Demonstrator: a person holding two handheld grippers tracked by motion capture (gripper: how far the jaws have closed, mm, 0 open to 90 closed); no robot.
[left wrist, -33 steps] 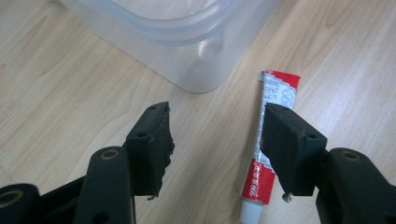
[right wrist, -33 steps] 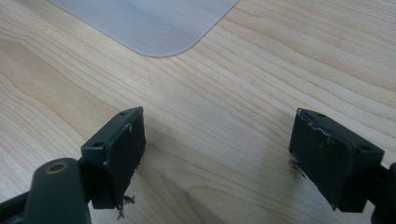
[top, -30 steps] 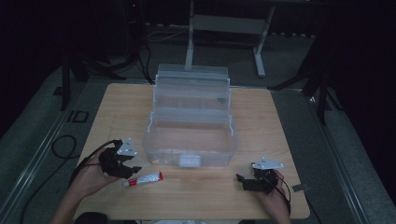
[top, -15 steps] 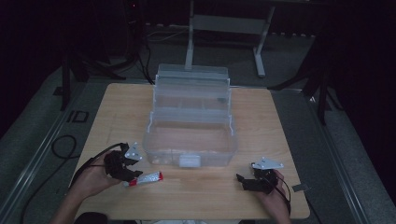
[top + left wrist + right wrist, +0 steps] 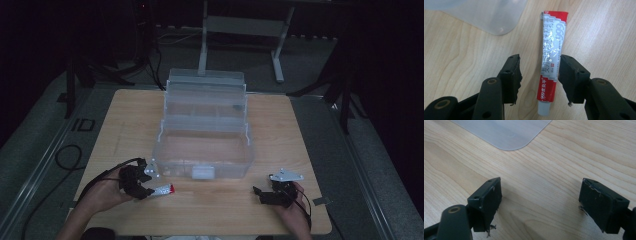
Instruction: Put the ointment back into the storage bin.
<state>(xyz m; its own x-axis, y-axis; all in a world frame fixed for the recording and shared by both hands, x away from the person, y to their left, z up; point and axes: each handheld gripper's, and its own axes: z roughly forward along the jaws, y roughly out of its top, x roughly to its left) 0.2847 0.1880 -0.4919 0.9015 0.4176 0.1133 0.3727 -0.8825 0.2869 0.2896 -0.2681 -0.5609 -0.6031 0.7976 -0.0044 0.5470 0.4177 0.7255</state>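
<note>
A red and white ointment tube (image 5: 552, 47) lies flat on the wooden table (image 5: 210, 210), its white cap toward my left gripper's camera. My left gripper (image 5: 539, 71) is open and straddles the tube's cap end. The right jaw stands close against the tube and the left jaw stands apart from it. In the high view the left gripper (image 5: 145, 187) is at the front left with the tube (image 5: 164, 189) sticking out to its right. My right gripper (image 5: 262, 194) rests at the front right, open (image 5: 540, 195), with bare wood between its jaws.
A clear plastic toolbox (image 5: 205, 145) stands open in the middle of the table, its front corner (image 5: 499, 22) just beyond the tube. Its other front corner (image 5: 509, 135) shows ahead of the right gripper. Cables trail from both grippers toward the table's front edge.
My left gripper has moved right and forward to the tube, and its jaws now stand on either side of it. The right gripper has stayed in place.
</note>
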